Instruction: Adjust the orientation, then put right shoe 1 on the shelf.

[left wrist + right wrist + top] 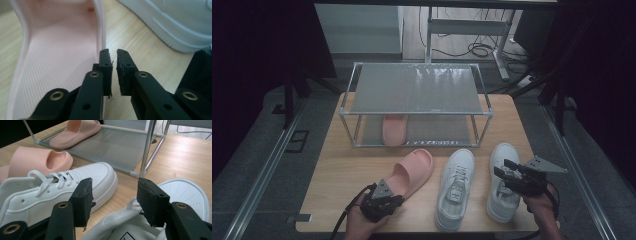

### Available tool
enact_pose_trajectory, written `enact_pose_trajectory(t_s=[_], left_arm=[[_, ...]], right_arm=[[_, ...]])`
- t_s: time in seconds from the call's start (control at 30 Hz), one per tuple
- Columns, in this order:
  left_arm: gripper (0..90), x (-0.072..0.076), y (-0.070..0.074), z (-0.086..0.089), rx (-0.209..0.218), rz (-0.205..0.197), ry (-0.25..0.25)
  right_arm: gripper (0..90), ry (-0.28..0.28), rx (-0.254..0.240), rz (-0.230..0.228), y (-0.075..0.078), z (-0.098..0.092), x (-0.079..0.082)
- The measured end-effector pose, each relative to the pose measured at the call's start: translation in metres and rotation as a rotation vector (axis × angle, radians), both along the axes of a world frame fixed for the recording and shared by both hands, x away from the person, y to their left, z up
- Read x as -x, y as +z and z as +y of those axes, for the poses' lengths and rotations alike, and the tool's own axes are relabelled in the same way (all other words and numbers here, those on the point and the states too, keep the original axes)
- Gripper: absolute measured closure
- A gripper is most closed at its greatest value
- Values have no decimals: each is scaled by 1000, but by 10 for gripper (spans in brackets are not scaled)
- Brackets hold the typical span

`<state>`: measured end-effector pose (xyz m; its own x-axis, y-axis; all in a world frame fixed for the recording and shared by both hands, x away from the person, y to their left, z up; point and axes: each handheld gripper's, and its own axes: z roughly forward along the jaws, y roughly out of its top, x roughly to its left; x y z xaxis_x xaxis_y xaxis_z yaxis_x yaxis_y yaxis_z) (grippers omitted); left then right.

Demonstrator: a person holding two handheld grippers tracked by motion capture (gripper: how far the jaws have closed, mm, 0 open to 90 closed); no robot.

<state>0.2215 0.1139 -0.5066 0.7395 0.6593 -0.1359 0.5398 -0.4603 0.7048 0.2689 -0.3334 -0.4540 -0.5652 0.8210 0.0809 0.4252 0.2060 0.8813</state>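
A pink slipper lies on the wooden table, and its mate sits on the rack's lower shelf. Two white sneakers lie to the right. My left gripper is at the near slipper's heel. In the left gripper view its jaws stand almost together, with a thin slit and nothing between them, along the slipper's right rim. My right gripper hangs open over the right sneaker's collar, with the other sneaker to its left.
A two-tier metal shoe rack stands at the back of the table, and one of its posts shows in the right gripper view. The table's front edge lies just under both hands. Cables and a desk frame are on the floor beyond.
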Motion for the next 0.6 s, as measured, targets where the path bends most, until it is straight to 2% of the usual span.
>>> enact_pose_trajectory(t_s=[0.17, 0.33, 0.6], left_arm=[[766, -13, 6, -4, 13, -24, 39], [708, -23, 7, -11, 23, -31, 53], [703, -42, 3, -27, -5, -25, 55]], right_arm=[[465, -2, -3, -3, 0, -1, 0], [466, 0, -4, -2, 0, 0, 1], [465, -6, -6, -2, 0, -3, 1]])
